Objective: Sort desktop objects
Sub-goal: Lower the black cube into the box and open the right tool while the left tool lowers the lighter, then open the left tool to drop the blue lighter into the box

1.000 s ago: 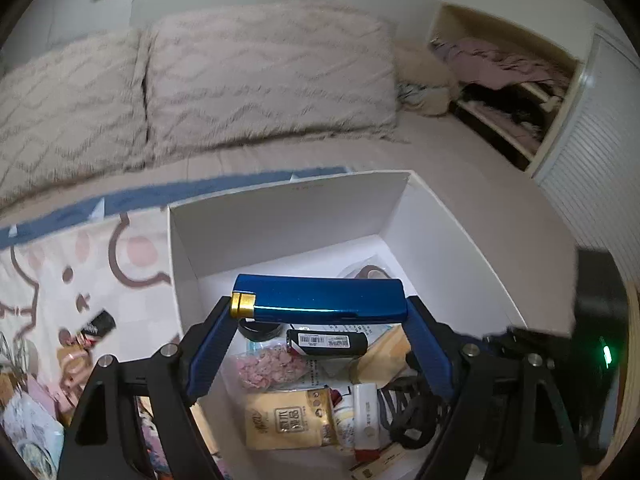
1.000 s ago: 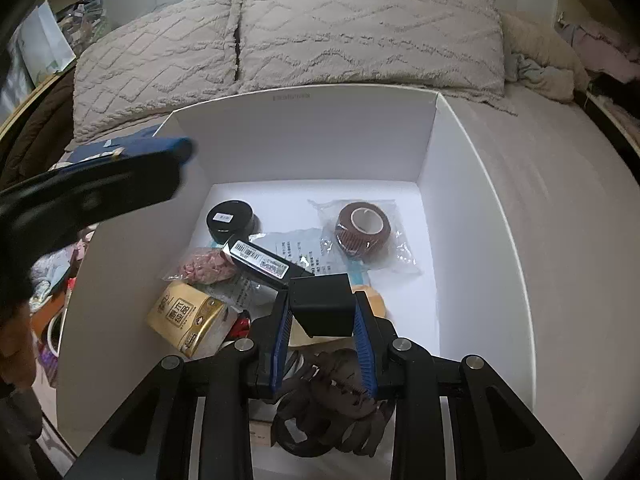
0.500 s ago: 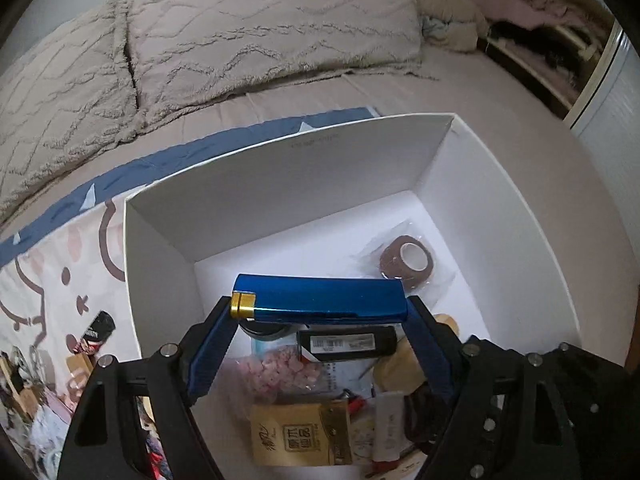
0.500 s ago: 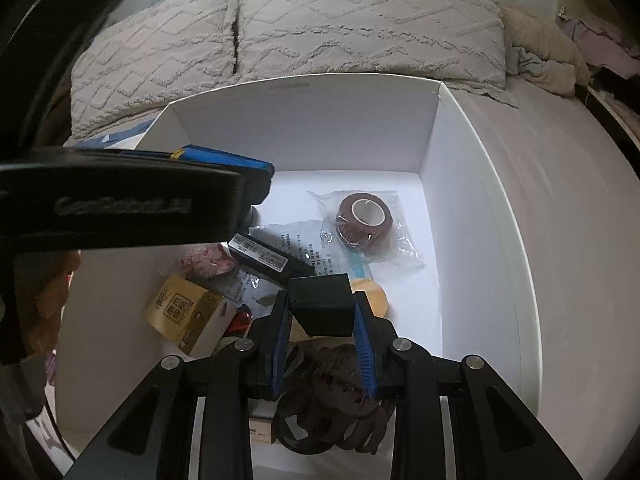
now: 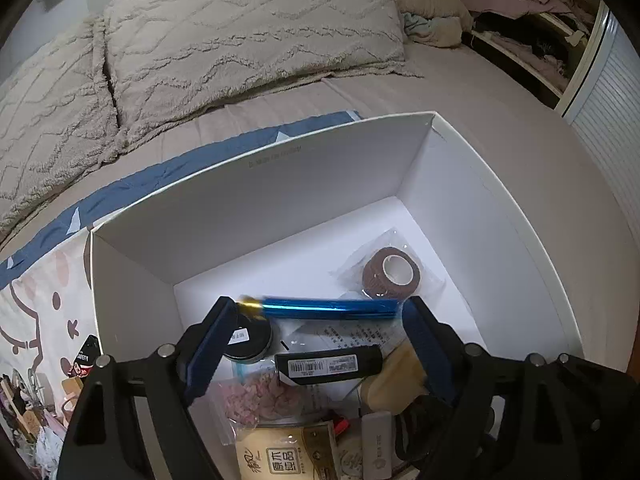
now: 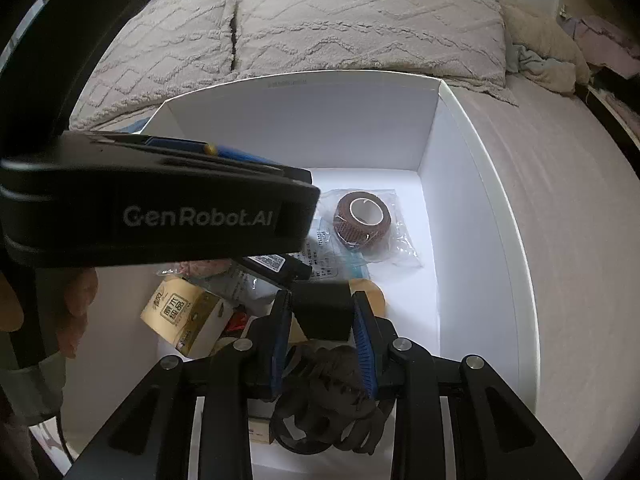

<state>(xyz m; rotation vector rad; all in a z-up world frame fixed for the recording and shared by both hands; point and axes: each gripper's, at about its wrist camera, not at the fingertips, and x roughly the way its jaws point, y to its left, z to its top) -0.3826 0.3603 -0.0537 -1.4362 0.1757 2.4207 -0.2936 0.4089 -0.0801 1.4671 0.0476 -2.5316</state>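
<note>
Both grippers hang over one white box [image 5: 304, 184] that sits on a bed. On the left gripper [image 5: 316, 312] the jaws are opening, and the blue metallic bar [image 5: 328, 305] with a gold end lies blurred across the gap between them; its gold end stands just off the left pad, so the pads no longer seem to press it. Clamped tight, the right gripper [image 6: 322, 312] has its two blue pads closed on a black block [image 6: 320, 306] low over the box's near side. Inside the box, counted: one brown roll of tape [image 5: 392, 276] in a clear bag toward the far right, one round black tin [image 5: 248, 340] with a white label near the left wall, one black bar with a barcode sticker [image 5: 328, 365], one clear bag of pink bits [image 5: 260, 396], one tan packet with printed characters [image 5: 280, 458] at the near edge, one printed paper sheet [image 5: 360, 334] under the other things, one tan rounded piece [image 5: 392, 380] beside the black bar, one small white stick-like item [image 5: 376, 440], and a dark tangled strap or cord [image 6: 332, 384] below the right gripper's pads. A small red thing [image 5: 340, 424] shows between the packet and the white stick; what it is cannot be told. Behind the box lie two beige textured pillows [image 5: 248, 32]. Left of the box, outside it, a cloth with a pink cartoon print [image 5: 40, 300] carries a loose clutter of small items.
</note>
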